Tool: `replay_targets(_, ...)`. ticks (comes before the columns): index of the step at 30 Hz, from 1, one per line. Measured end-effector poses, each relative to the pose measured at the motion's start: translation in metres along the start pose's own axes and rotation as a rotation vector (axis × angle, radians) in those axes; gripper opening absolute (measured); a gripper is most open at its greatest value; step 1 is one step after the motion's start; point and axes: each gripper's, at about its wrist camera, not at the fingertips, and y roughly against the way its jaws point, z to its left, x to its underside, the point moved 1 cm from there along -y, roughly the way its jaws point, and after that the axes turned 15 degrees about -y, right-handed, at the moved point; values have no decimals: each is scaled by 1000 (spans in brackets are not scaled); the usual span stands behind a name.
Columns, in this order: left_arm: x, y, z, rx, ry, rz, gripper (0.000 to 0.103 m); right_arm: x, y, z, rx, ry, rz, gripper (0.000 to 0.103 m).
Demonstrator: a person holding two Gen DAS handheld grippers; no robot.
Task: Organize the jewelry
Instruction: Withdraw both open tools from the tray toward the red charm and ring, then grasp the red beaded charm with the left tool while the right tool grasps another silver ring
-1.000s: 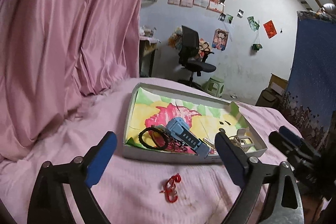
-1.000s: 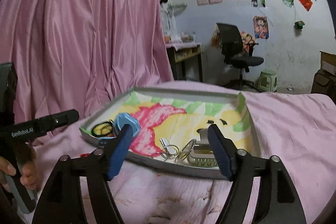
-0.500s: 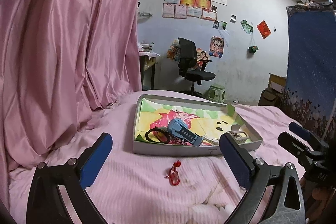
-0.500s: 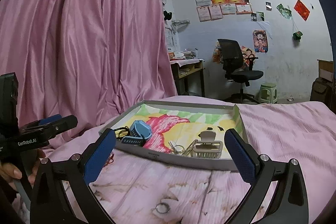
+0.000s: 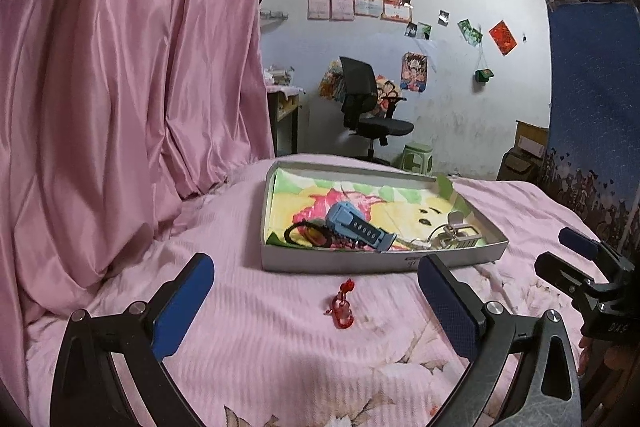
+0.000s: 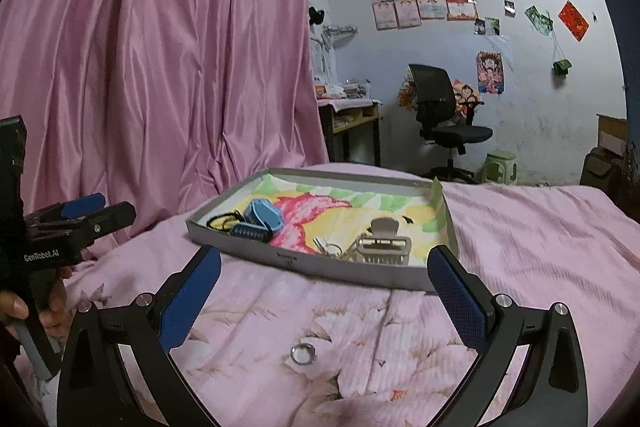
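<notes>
From the left wrist view, the left tongs (image 5: 316, 289) stand spread wide and empty above the pink bedspread (image 5: 248, 339), and the small red translucent bead charm (image 5: 342, 309) lies on the bed between the blue pads, just short of the shallow grey cardboard tray with the bright painted lining (image 5: 360, 263). That charm looks light and slippery; I'd guess a pinch into soft fabric could snag a fold of cloth with it, or flick it away. Inside the tray, the blue watch with its strap (image 5: 354, 225) lies partly over the black hair-tie loop (image 5: 306, 233), so anything dropped there may tangle. From the right wrist view, the right tongs (image 6: 324, 291) are likewise spread and empty, with the small silver metal ring (image 6: 303, 353) flat on the floral bed cover (image 6: 360, 367) between them, near the camera. It sits low in the cloth and could roll or be pressed into the cover. The grey plastic claw hair clip (image 6: 384, 243) sits close to the tray's near wall, where a clumsy drop might knock it.
</notes>
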Motion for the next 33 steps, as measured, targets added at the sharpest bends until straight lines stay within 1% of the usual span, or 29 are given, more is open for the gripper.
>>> replay_targets(3,4,-9,5,16,30,37,102,2,-2,-3,13,-2,18,102)
replay_targets(6,7,-19,8,39,55,78,102,6,-9,-4,35,5,62,102)
replay_targets(11,14,-35,10,85,83,135,102,16,-27,-7,37,8,179,102)
replay_targets(16,18,-46,8,120,87,185,102,27,-36,-11,33,-6,252,102)
replay_targets(18,19,-51,7,141,90,201,101,30,-39,-12,34,-11,273,101)
replay_targets(20,21,-56,6,158,92,215,96,33,-43,-12,37,-11,301,101)
replay_targets(21,22,-58,5,170,92,224,95,34,-45,-11,36,-10,313,98)
replay_targets(23,22,-63,4,190,90,238,90,38,-49,-10,33,-2,346,89)
replay_targets(25,23,-67,2,207,85,254,86,42,-54,-8,32,4,371,76)
replay_targets(26,24,-69,1,219,83,261,83,43,-55,-7,31,6,381,73)
replay_targets(27,25,-72,-1,229,81,269,82,45,-56,-7,30,7,392,68)
replay_targets(33,29,-86,-5,268,87,321,74,54,-65,-7,34,0,456,55)
